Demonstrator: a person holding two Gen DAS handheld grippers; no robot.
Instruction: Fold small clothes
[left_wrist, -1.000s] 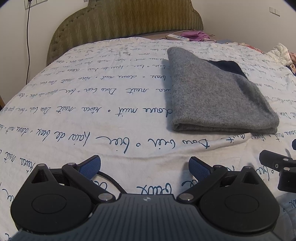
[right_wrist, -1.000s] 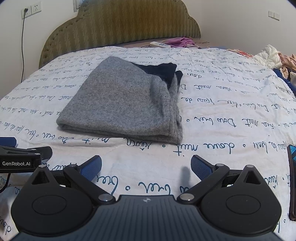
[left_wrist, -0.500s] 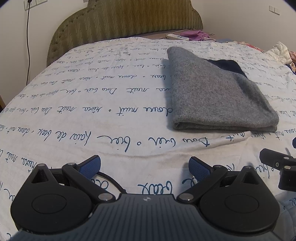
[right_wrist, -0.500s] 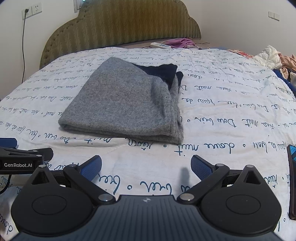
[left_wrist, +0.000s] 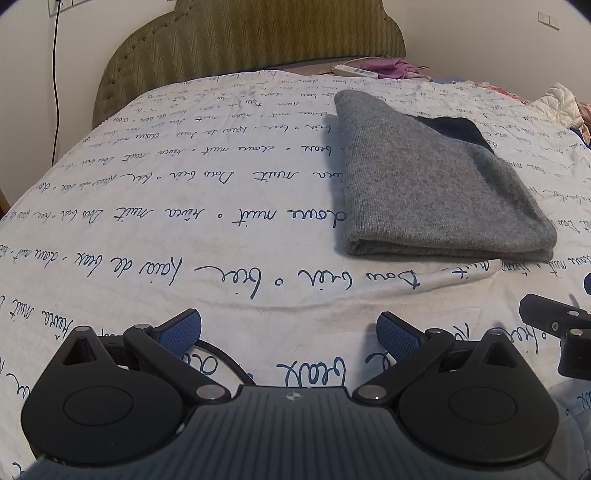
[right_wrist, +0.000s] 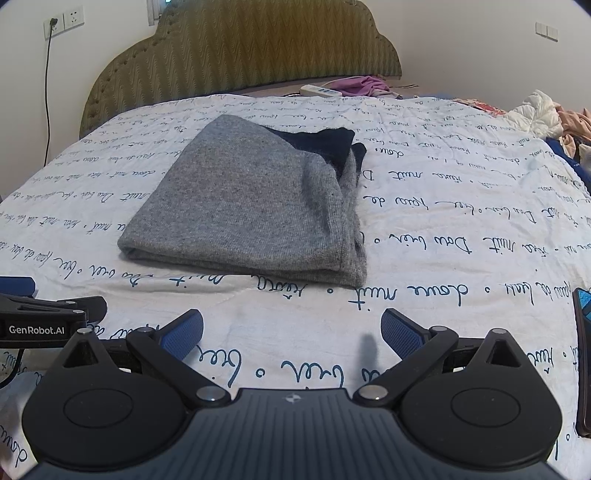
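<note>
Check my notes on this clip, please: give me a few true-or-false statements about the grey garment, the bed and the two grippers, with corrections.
1. The grey garment lies folded on the bedspread. True.
2. The left gripper is shut on the garment. False: its fingers are spread apart, with nothing between them, short of the cloth.
3. A dark blue part shows at the garment's far end. True.
4. The right gripper is pressing down on the garment. False: it is open and apart from it, over bare bedspread.
5. The bedspread is plain white. False: it carries blue handwriting.
</note>
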